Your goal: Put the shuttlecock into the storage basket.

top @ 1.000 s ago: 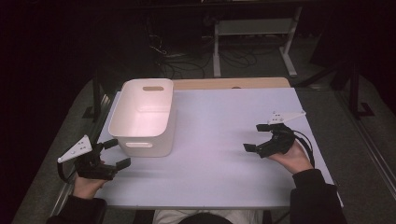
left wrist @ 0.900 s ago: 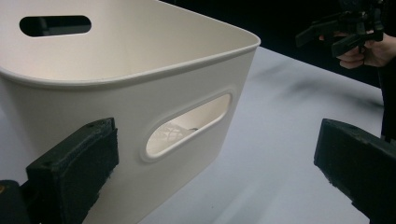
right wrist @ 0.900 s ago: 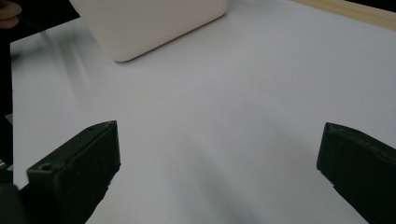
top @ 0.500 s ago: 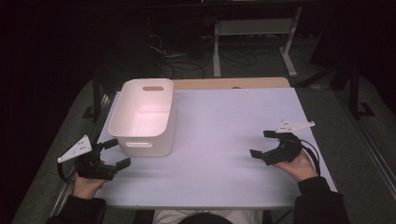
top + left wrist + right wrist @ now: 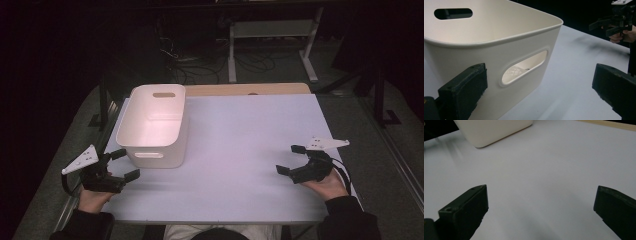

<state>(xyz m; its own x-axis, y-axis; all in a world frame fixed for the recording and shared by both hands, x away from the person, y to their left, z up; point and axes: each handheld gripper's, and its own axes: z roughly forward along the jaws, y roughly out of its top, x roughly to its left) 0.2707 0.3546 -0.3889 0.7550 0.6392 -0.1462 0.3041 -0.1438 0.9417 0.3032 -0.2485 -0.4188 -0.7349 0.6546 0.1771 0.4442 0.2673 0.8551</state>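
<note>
Right now my left claw (image 5: pixel 121 164) gapes wide just beside the white bin (image 5: pixel 153 125), approx 10 o'clock on table (image 5: pixel 250 150). Looks light, stiff, slick plastic; I'd grab its handle slot (image 5: pixel 524 67). Right claw (image 5: pixel 291 160) wide too.

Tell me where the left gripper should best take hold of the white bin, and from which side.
Probably the near end wall of the white bin, at its oval handle slot. The open left gripper already faces that wall from the person's side; one jaw through the slot, one over the rim, should pinch it.
</note>
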